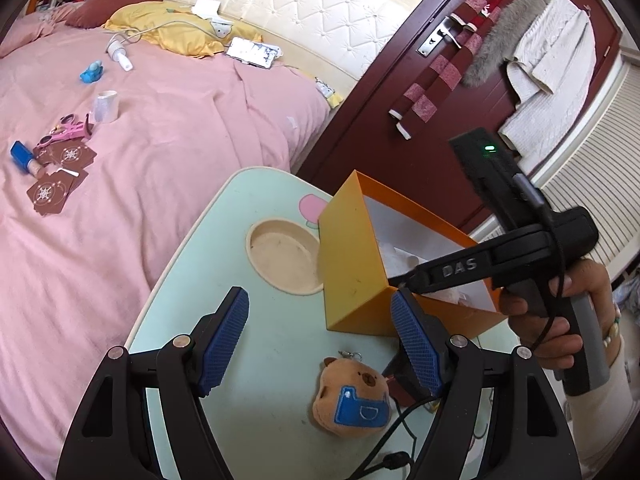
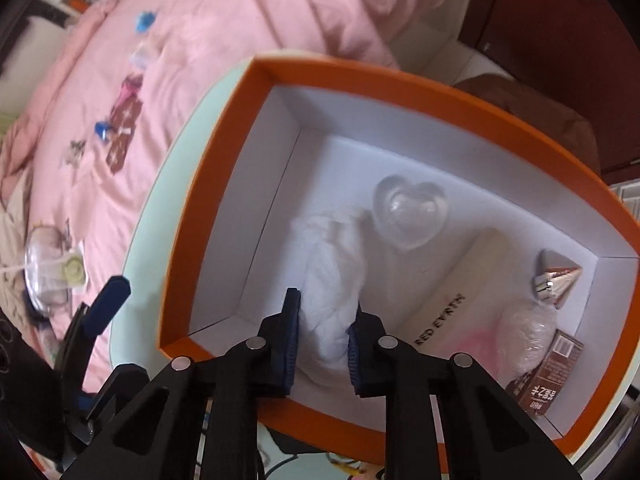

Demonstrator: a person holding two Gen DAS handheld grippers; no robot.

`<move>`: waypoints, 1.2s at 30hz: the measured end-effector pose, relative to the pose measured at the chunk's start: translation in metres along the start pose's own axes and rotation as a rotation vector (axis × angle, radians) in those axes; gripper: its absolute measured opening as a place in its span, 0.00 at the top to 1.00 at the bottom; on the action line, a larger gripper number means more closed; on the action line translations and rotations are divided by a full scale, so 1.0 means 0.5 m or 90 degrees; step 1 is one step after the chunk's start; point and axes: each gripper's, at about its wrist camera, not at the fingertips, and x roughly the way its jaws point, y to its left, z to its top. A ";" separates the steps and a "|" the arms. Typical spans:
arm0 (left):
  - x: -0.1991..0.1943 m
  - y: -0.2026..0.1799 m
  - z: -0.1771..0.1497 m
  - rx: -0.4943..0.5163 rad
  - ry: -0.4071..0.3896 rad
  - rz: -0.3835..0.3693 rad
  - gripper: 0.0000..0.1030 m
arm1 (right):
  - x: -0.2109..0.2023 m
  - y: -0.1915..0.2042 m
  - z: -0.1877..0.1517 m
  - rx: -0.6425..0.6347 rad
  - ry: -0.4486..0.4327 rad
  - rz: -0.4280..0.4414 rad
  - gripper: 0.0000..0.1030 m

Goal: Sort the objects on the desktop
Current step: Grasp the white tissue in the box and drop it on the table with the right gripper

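An orange box (image 2: 360, 76) with a white inside stands on the mint-green lap table (image 1: 224, 240). My right gripper (image 2: 324, 320) points down into it, shut on a white crumpled tissue wad (image 2: 332, 264). Also in the box lie a clear heart-shaped piece (image 2: 410, 212), a cream carton (image 2: 452, 300), a metallic cone (image 2: 554, 276), a bubble-wrapped bundle (image 2: 520, 332) and a brown carton (image 2: 548, 372). My left gripper (image 1: 320, 300) hangs open above the table with nothing between its fingers. A brown plush head with a blue patch (image 1: 352, 396) lies just below it. A dark object by the right finger is mostly hidden.
The table has a round recess (image 1: 284, 256) left of the box. A bed with a pink cover (image 1: 140, 160) lies beyond, strewn with brown cards (image 1: 60, 168), a tape roll (image 1: 105, 106), a blue toy (image 1: 92, 72) and a phone (image 1: 252, 52). A dark red door (image 1: 400, 80) stands behind the box.
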 end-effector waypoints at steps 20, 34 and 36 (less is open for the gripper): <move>0.000 0.001 -0.004 -0.005 -0.003 0.015 0.28 | -0.135 -0.012 -0.266 -0.009 -0.225 0.149 0.79; 0.006 -0.017 -0.012 0.034 -0.013 0.050 0.28 | -0.140 0.002 -0.341 -0.034 -0.305 0.110 0.42; 0.006 -0.022 -0.013 0.044 -0.017 0.056 0.28 | -0.154 -0.018 -0.351 -0.015 -0.339 0.106 0.42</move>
